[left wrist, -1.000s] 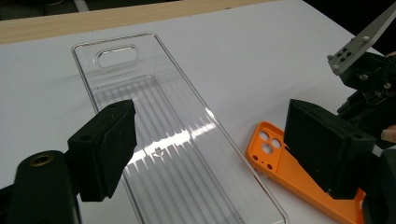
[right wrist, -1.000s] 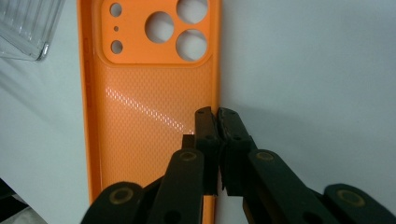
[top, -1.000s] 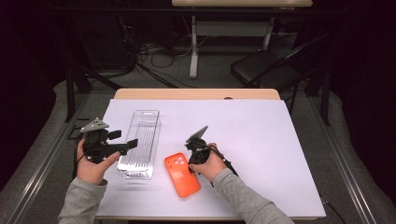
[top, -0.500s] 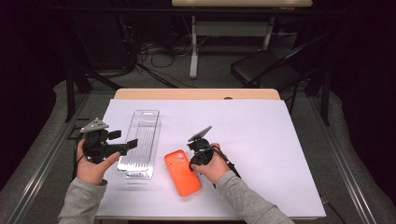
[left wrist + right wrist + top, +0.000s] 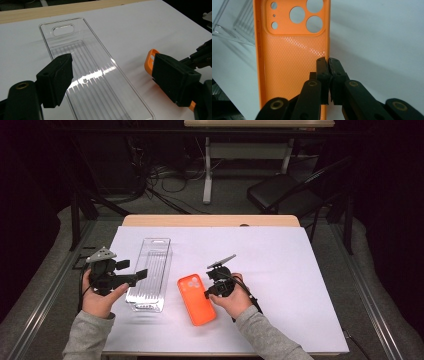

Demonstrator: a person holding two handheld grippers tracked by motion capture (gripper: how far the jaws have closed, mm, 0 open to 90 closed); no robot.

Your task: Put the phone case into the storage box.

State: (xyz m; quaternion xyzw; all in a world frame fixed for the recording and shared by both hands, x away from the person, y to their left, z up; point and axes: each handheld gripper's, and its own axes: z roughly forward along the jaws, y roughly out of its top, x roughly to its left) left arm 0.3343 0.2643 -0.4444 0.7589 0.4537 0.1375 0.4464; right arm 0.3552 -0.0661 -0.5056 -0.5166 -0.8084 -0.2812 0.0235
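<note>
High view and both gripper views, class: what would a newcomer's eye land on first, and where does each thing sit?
The orange phone case stands out at the near middle of the white table; the right gripper is shut on its side wall. Left of it lies a clear plastic tray, long and ribbed. The left gripper hangs open over the tray's near end.

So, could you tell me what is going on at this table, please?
A person is working with a gripper in each hand. The right gripper is shut on the side wall of an orange phone case, which lies open side up on the white table. The left gripper is open and hovers over a clear plastic tray next to the case. The tray is empty, so the case may be headed there.
</note>
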